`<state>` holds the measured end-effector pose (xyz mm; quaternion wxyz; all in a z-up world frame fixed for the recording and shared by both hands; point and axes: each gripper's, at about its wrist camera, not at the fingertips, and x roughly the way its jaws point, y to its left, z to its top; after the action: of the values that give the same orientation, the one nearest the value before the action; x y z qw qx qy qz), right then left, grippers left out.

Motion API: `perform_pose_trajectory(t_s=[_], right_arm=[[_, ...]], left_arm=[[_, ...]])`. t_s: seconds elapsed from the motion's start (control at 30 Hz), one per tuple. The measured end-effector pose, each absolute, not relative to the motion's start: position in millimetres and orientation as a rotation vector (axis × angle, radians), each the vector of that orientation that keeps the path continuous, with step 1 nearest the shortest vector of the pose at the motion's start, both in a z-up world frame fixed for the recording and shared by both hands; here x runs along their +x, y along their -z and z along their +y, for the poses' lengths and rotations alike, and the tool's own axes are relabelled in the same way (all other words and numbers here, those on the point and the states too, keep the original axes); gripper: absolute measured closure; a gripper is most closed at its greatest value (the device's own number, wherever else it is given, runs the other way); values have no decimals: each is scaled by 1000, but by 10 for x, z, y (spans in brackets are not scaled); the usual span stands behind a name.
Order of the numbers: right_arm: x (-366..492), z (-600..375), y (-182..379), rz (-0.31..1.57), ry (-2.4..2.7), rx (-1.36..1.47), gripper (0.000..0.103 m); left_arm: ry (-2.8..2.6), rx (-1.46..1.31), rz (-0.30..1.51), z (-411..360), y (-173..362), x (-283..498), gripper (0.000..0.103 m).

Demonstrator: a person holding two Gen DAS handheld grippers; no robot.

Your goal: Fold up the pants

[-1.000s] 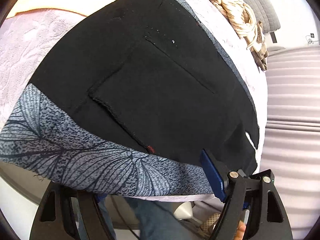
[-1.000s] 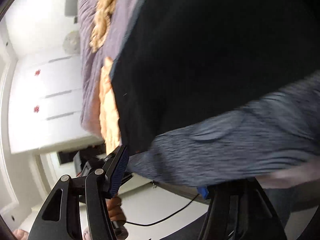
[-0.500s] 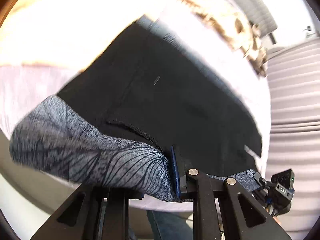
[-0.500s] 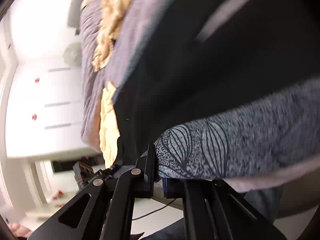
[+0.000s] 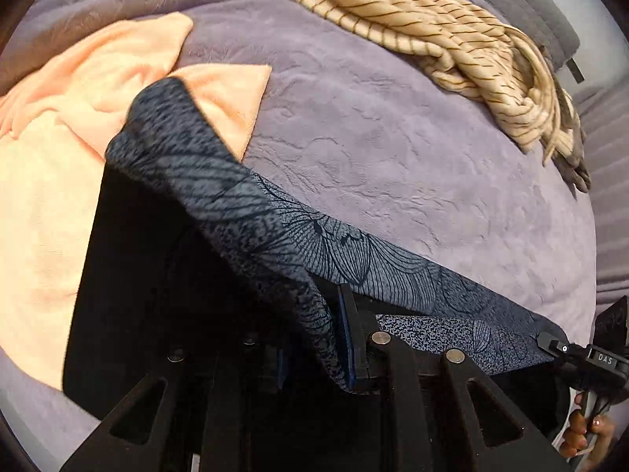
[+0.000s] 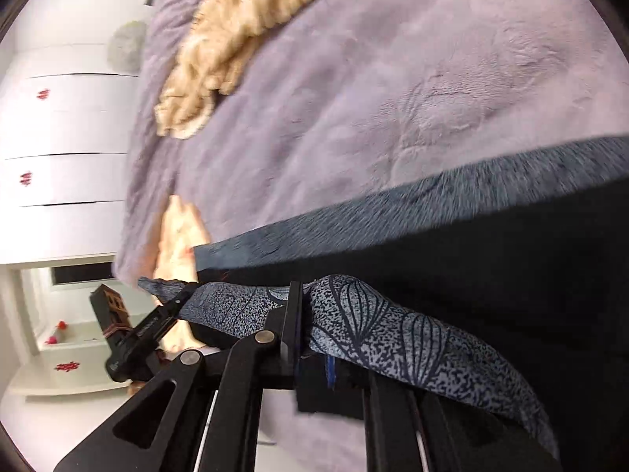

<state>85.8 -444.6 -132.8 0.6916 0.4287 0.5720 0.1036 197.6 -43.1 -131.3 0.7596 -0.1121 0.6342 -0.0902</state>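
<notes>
The pants (image 5: 157,275) are black with a grey leaf-print waistband (image 5: 354,263). My left gripper (image 5: 314,338) is shut on the waistband and holds it up off the bed. My right gripper (image 6: 314,338) is shut on the same waistband (image 6: 393,330) further along; it also shows at the right edge of the left wrist view (image 5: 558,348). The black cloth (image 6: 491,275) hangs below the band. The band's far layer (image 6: 393,204) shows blurred over the bed.
A lilac plush bedspread (image 5: 393,118) covers the bed. An orange towel (image 5: 78,98) lies at the left and a beige striped garment (image 5: 452,19) at the back right. White cabinet doors (image 6: 67,137) stand beyond the bed.
Both grippers closed on the waistband and lifted it up and forward over the bed. The pants, flat before, now hang from the band.
</notes>
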Motion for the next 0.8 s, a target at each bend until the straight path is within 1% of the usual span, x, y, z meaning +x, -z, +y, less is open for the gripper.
perform_pose_trajectory(t_s=[0.03,0.07,0.1,0.13,0.17,0.2,0.27,0.33,0.37,0.4,0.43,0.47,0.5,0.63,0.8], right_arm=[[892,-4494,1459,1292,-213,956,90],[983,-4482,1602,1297,-203,965,81],[1049,-4498,1723,1298,-214,990,68],[1090,-4506,1787,1295,-231,1015,60],[1095,-4507,1807,1290,-250,1037,47],[1098,-4507,1783,1284,-271,1053,35],[1100,-4479,1641,1277,-318,1045,29],[1064,-4474,1468,1281,-362,1010,29],[1013,-4483,1379,1269,-377,998,29],[944,-4504,1285,1251,-382,985,29],[859,-4533,1194,1232,-387,978,29],[812,-4556,1151,1220,-392,978,29],[671,-4623,1086,1207,-394,980,29],[279,-4853,1022,1192,-363,987,29],[-432,-5345,1124,1179,-245,1066,29]], left_arm=[[193,-249,1388,-440,1341,2001,80],[190,-248,1394,-450,1335,2015,80],[193,-238,1395,-461,1279,1975,79],[200,-224,1392,-469,1211,1955,79],[208,-206,1382,-471,1107,1916,79],[217,-177,1372,-489,1005,1878,79],[220,-105,1349,-557,806,1785,79],[216,-15,1319,-638,641,1637,75],[211,25,1304,-686,578,1568,71],[193,65,1286,-725,528,1515,39],[169,105,1257,-779,480,1470,4],[155,137,1225,-814,422,1405,0],[159,158,1209,-843,375,1348,0],[145,113,1278,-954,391,1253,0],[253,197,1293,-1589,450,745,0]])
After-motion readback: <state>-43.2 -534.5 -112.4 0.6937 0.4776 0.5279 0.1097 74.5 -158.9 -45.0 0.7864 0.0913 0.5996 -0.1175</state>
